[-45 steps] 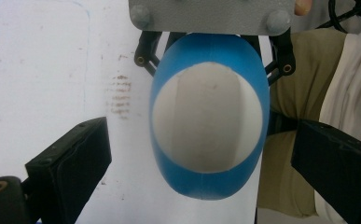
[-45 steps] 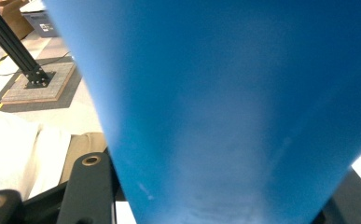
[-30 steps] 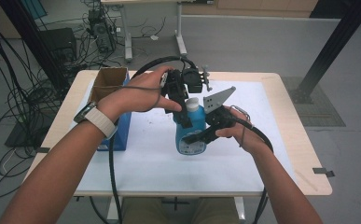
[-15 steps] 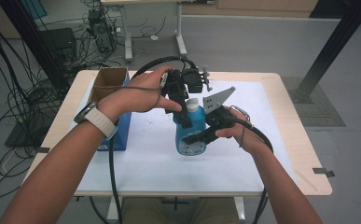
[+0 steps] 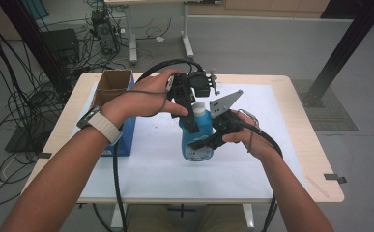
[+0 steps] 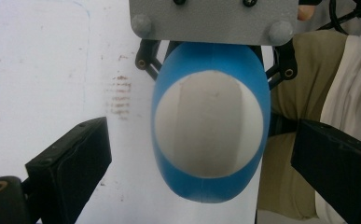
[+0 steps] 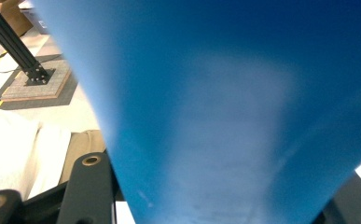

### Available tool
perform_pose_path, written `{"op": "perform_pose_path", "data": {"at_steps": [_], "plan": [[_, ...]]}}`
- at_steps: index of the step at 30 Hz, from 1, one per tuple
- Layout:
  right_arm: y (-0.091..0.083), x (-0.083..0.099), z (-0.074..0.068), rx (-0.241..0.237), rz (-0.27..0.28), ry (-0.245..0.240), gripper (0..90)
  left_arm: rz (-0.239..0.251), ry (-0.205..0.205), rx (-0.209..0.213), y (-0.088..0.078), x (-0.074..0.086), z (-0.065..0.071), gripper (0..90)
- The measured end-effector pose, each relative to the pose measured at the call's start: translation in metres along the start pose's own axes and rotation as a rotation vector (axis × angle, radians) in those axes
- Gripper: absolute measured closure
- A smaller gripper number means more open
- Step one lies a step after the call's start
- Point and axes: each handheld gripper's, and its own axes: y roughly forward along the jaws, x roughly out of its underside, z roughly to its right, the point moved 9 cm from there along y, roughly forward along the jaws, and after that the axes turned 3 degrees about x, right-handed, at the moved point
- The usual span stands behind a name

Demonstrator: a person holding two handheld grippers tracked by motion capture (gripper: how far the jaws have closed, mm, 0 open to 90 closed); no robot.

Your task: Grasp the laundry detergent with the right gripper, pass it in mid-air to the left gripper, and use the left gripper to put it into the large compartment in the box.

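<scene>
Bottle: a blue bottle (image 5: 196, 140) with a white cap (image 5: 200, 108) stands near the middle of the desk (image 5: 291, 159), on the white sheet (image 5: 165, 164) that covers most of the top; a round label shows low on its front.
Right claw: the right gripper (image 5: 205, 143) comes in from the desk's right side and is clenched on the bottle's body, 1 jaw on each flank; in the right gripper view the blue wall (image 7: 225, 112) sits tight between the 2 jaws.
Left claw: the left gripper (image 5: 190, 118) hangs above the bottle, pointing down at the cap; in the left gripper view its 2 jaws stand released, 1 on either side of the cap (image 6: 209, 123), touching neither cap nor shoulder.
Box: an open cardboard box (image 5: 111, 87) sits at the desk's far left corner.
Blue block: a blue box (image 5: 125, 137) lies along the left edge, partly hidden by the left forearm.
</scene>
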Motion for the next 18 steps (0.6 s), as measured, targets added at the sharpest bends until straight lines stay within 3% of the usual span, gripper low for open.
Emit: {"op": "perform_pose_path", "data": {"at_steps": [18], "plan": [[0.0016,-0.009,-0.0059,-0.009,-0.004,-0.018,42.6,-0.012,0.004,0.008,0.009,0.0,0.003,7.2]]}}
